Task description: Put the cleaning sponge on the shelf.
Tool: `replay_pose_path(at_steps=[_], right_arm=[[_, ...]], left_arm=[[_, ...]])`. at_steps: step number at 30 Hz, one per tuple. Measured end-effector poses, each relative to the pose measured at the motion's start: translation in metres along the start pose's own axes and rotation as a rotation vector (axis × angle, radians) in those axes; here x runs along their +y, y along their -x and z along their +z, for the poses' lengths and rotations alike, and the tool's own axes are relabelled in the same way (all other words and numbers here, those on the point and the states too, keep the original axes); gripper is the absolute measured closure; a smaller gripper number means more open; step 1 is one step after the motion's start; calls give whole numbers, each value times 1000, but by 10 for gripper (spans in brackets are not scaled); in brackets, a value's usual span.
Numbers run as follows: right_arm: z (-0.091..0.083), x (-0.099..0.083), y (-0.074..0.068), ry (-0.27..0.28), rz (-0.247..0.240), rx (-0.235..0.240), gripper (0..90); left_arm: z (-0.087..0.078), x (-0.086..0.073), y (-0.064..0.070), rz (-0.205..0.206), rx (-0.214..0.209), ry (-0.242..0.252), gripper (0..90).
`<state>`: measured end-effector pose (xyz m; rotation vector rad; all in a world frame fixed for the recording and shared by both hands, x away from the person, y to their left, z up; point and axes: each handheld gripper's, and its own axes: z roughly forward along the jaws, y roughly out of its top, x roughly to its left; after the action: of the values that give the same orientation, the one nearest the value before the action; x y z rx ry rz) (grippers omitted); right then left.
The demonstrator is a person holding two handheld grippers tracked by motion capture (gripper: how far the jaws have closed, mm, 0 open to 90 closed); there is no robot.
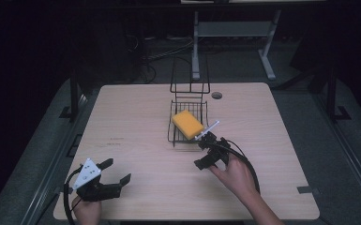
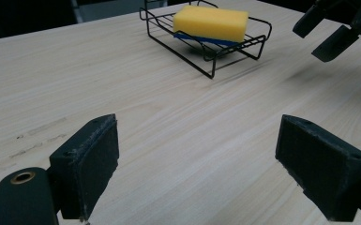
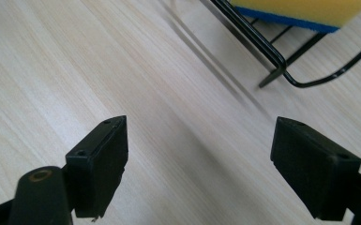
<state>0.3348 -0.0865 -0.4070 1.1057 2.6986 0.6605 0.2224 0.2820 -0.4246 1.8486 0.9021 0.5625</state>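
Pale wood table (image 1: 136, 122), black wire rack (image 1: 187, 127) standing mid-table

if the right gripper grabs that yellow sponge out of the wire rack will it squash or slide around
The sponge looks like soft foam, so it will probably squash between the pads and feel light. Its matte sides should grip rather than slip. The wire rack looks thin and light, so it may shift or tip if the right gripper snags it.
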Motion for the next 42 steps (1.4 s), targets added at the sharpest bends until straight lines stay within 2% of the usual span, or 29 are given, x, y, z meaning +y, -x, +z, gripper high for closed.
replay_pose_path(at_steps=[22,42], right_arm=[[-4,-26,12,4,41,-1,190],[-13,-55,22,7,80,-21,190]], left_arm=[[-2,-1,0,4,2,-1,130],[-3,-2,2,8,3,-4,129]])
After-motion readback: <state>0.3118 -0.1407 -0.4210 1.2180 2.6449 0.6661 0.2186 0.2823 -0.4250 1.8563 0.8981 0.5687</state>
